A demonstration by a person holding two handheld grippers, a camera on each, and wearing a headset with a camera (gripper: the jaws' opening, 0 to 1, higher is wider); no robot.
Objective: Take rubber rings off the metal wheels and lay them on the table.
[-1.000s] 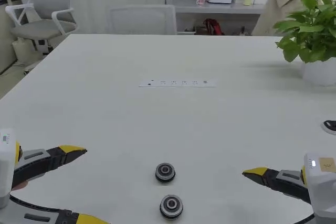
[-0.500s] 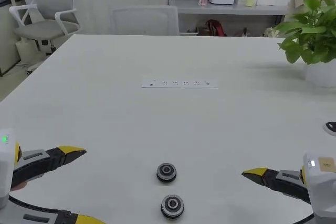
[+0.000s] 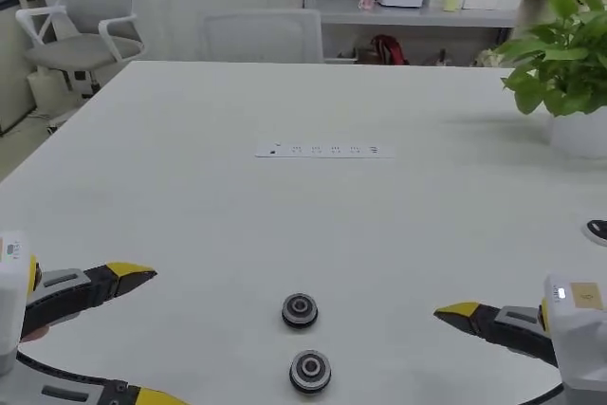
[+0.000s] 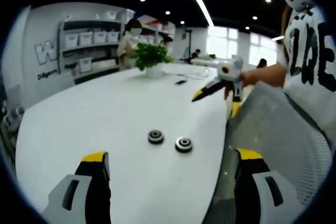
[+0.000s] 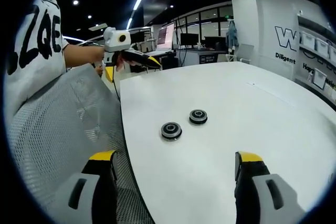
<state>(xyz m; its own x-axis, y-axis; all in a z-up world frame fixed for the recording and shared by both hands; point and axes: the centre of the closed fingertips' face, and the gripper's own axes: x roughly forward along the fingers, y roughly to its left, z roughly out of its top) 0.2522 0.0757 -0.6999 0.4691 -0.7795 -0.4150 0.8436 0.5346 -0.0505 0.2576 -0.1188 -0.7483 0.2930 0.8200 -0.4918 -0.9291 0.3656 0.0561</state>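
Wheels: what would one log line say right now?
left gripper open, empty | right gripper open, empty | far wheel, near wheel on table, rings on, untouched

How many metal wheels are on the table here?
2. The far wheel lies on the table near its front edge; the near wheel sits apart from it, closer to the person. None look hidden.

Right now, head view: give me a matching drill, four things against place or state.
Things:
1. potted plant
2. socket strip
3. nearer wheel
4. right gripper

Place or state:
a. jaws wide apart, nothing between them
b. right side of the table
c. mid-table, lying flat
d. near edge, just in front of the farther wheel, not touching it

Pairs: 1-b, 2-c, 3-d, 4-a
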